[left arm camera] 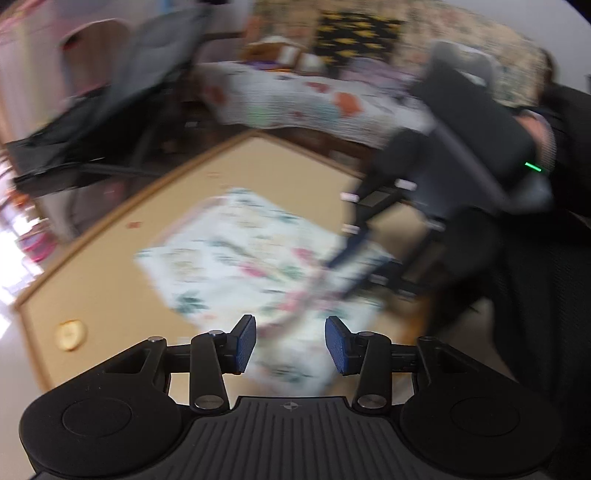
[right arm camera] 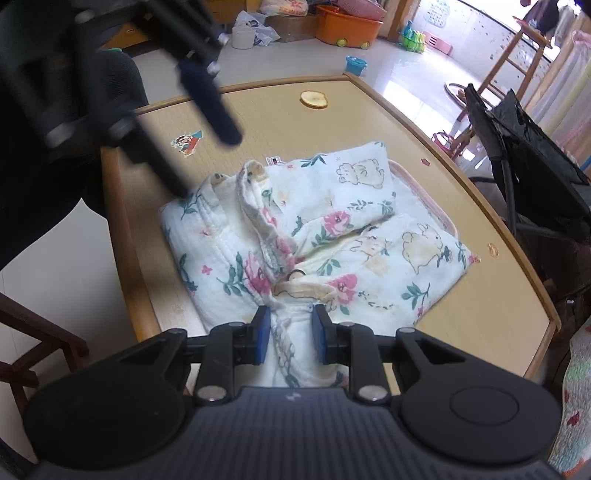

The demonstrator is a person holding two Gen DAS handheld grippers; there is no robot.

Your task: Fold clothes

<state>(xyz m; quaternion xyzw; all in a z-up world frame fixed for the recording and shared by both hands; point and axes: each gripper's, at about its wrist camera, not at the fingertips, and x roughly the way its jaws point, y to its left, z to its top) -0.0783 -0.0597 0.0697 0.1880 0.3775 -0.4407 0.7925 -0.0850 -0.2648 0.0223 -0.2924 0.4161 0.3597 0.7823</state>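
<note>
A white floral garment (right arm camera: 332, 236) with bear prints lies partly folded on the tan table (right arm camera: 480, 295). My right gripper (right arm camera: 291, 339) is shut on a bunched near edge of this garment, and the cloth fills the gap between its blue pads. My left gripper (left arm camera: 291, 347) hovers above the garment (left arm camera: 240, 251) with its jaws apart and nothing between them. The left wrist view is blurred, with the right gripper's dark fingers (left arm camera: 347, 254) down at the cloth's right side. In the right wrist view the left gripper (right arm camera: 205, 164) hangs blurred over the table's far left.
A round wooden disc (right arm camera: 314, 99) and a cartoon sticker (right arm camera: 188, 142) sit on the far part of the table. A black folding chair (right arm camera: 524, 166) stands to the right. An orange tub (right arm camera: 347, 29) and toys lie on the floor beyond. A quilted bed (left arm camera: 295, 99) is behind.
</note>
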